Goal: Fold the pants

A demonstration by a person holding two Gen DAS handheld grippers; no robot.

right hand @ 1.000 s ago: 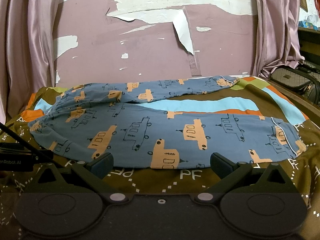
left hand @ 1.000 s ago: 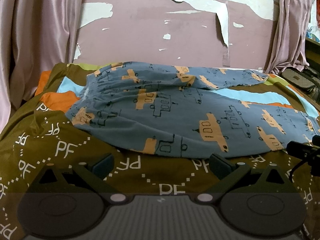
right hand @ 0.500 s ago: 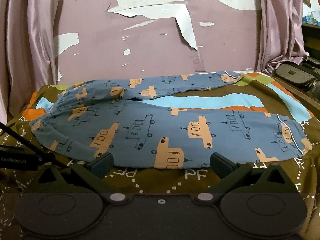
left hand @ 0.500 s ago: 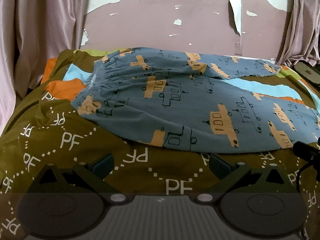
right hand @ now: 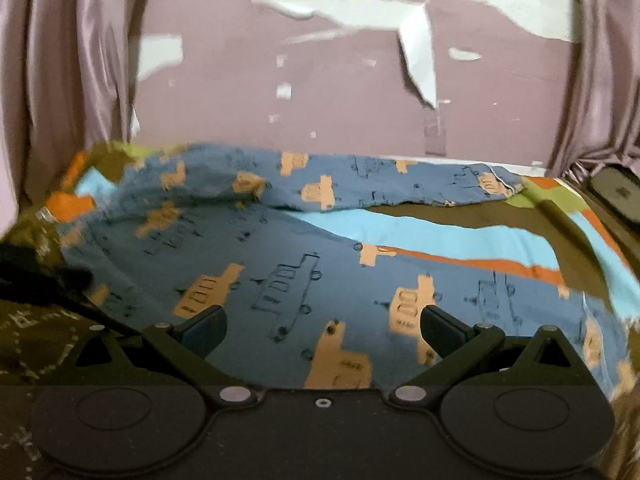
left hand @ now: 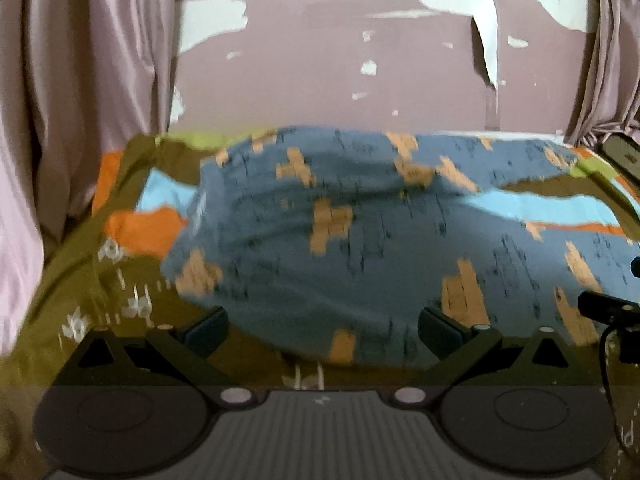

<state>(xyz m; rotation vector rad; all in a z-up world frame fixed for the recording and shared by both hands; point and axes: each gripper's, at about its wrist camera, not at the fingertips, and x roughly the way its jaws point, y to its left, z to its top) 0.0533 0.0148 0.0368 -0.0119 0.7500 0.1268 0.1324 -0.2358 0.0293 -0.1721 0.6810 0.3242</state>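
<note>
Lying across the bedspread [right hand: 460, 232], the pants [right hand: 280, 264] spread from a gathered waist at the left to two legs running right. The far leg [right hand: 400, 188] stretches along the far edge of the bed, below the peeling pink wall [right hand: 360, 112]; the near leg [right hand: 460, 300] runs along the near side, and a wedge of light blue and orange bedspread shows between them. The fabric is blue with tan vehicle prints.

Both grippers hover at the near edge of the pants with fingers spread wide and nothing between them. The left gripper [left hand: 322, 326] sits near the waist end, its fingers framing the near hem of the seat, where brown bedspread shows just below the cloth. The right gripper [right hand: 322, 326] sits over the near leg, with cloth filling the gap between its fingers. Whether either touches the fabric cannot be told. Both views are blurred. Pink curtains [left hand: 80, 100] hang at both sides.
</note>
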